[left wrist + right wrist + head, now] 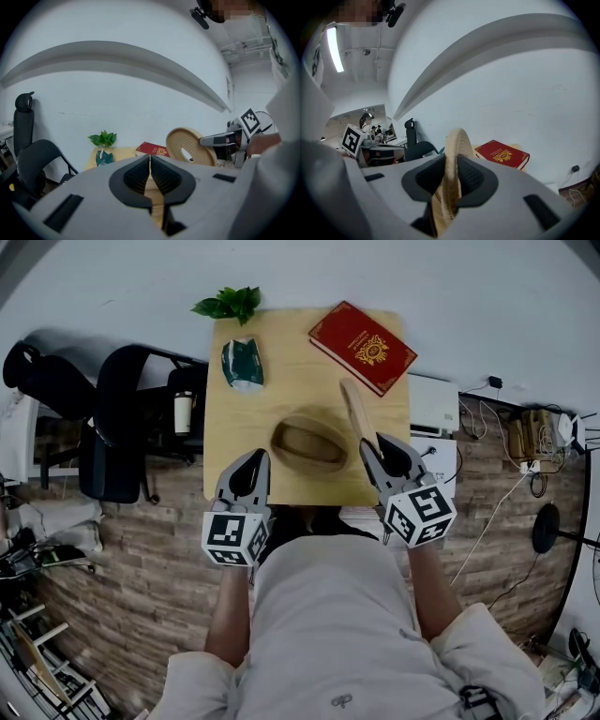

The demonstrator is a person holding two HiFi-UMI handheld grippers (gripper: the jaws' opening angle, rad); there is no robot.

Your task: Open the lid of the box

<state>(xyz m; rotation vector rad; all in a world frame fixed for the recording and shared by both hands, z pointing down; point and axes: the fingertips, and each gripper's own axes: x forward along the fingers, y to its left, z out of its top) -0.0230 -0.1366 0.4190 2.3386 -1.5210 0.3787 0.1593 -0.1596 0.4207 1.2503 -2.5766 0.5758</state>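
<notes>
An oval wooden box (309,443) lies open on the small wooden table (281,343), just beyond both grippers. Its flat oval lid (356,412) stands on edge to the right of the box, and my right gripper (375,444) is shut on the lid's near rim. In the right gripper view the lid (454,154) rises between the two pads (473,178), clamped edge-on. My left gripper (255,457) hovers at the table's near edge, left of the box, shut with nothing in it. The left gripper view shows its jaws closed (150,161) and the lid (190,146) held up at the right.
At the table's far right corner lies a red book (363,347). A green packet (243,364) sits at the far left, with a leafy plant (230,304) behind the far edge. Black chairs (117,418) and a cup (183,412) stand left of the table.
</notes>
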